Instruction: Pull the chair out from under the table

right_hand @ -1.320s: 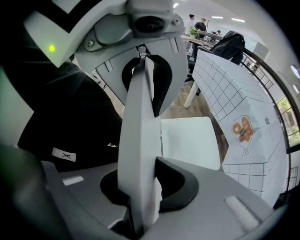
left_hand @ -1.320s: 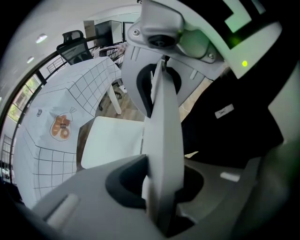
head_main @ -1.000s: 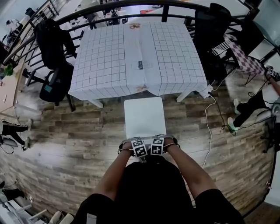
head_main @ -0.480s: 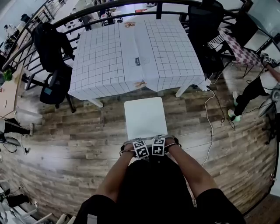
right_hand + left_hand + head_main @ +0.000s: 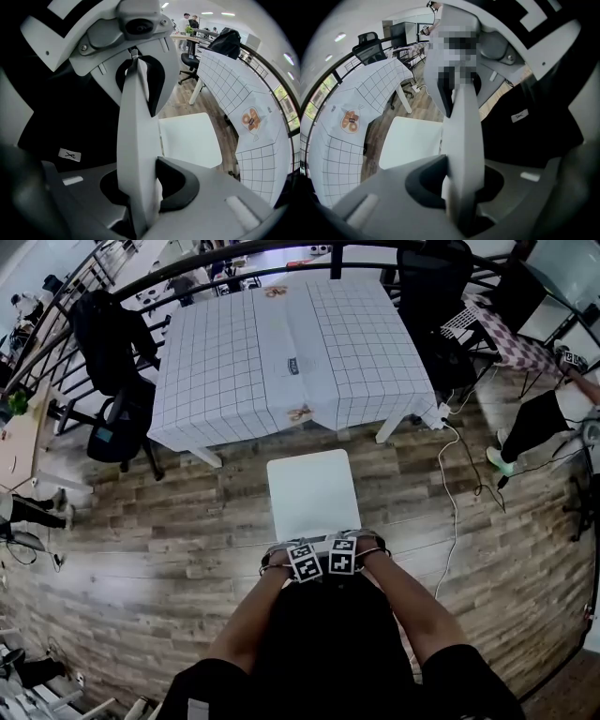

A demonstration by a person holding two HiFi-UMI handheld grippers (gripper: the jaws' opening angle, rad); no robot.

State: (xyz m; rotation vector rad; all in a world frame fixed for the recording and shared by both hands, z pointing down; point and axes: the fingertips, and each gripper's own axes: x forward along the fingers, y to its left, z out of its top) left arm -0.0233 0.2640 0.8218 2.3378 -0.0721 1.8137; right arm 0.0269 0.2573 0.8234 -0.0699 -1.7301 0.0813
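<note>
The white chair's seat (image 5: 312, 493) stands on the wood floor just in front of the table with the checked cloth (image 5: 281, 352), with a strip of floor showing between them. Side by side on the top edge of its back are my left gripper (image 5: 300, 554) and right gripper (image 5: 340, 551), both pointing steeply down. In the left gripper view the thin white chair back (image 5: 461, 136) runs between the jaws of the left gripper (image 5: 461, 187), which is clamped on it. The right gripper (image 5: 140, 187) is clamped on the chair back (image 5: 136, 140) the same way.
A black office chair with a jacket (image 5: 117, 381) stands left of the table, and another black chair (image 5: 436, 296) at the back right. A white cable (image 5: 455, 484) trails over the floor to the right. A person's legs (image 5: 539, 423) show at far right. A dark railing (image 5: 187, 263) curves behind the table.
The chair and both grippers have come away from the table toward me. The strip of floor between seat and tablecloth has widened.
</note>
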